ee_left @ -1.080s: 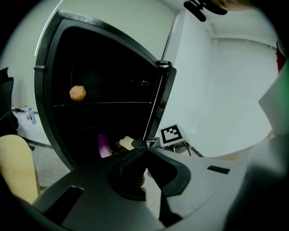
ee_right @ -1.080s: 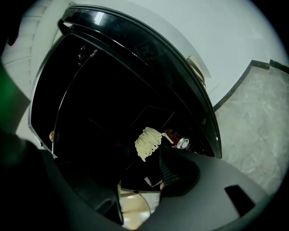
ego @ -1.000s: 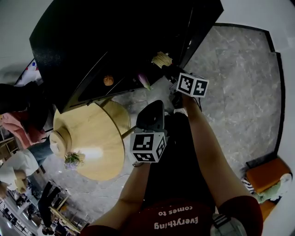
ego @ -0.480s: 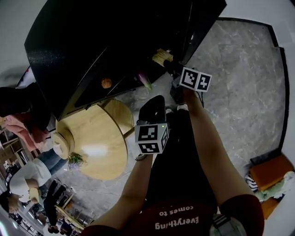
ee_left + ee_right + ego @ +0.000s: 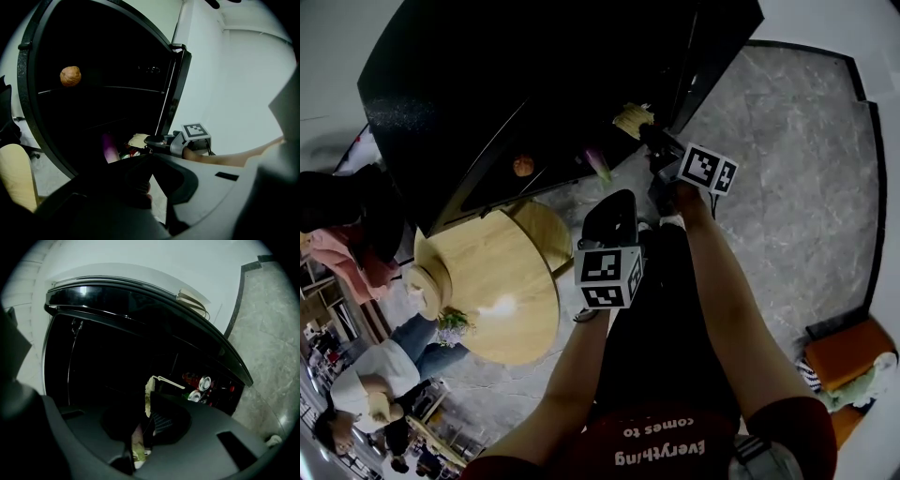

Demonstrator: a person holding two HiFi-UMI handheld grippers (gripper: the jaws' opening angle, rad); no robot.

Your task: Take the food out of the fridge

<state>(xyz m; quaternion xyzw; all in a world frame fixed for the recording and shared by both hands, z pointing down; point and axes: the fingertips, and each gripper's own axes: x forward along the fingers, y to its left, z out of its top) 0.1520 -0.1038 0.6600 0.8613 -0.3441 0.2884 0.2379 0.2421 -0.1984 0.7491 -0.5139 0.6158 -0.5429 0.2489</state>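
The black fridge [image 5: 534, 84] stands open. My right gripper [image 5: 649, 137] reaches into it, and its jaws are closing on a pale yellow flat piece of food [image 5: 148, 398] that stands edge-on between them. That food [image 5: 138, 139] also shows in the left gripper view, at the tip of the right gripper [image 5: 151, 139]. A round brown food [image 5: 70, 76] sits on an upper shelf, and a purple item [image 5: 110, 147] lies lower down. My left gripper [image 5: 609, 223] hangs in front of the fridge, its jaws together with nothing in them.
Drink cans [image 5: 202, 382] stand in the fridge's side shelf. A round wooden table [image 5: 492, 286] with a hat [image 5: 427, 281] and flowers stands at the left. People sit beyond it. An orange seat [image 5: 844, 352] is at the lower right on the grey stone floor.
The right gripper has rolled, its marker cube now tilted, and its jaws have come together around the pale food. The left gripper sank a little.
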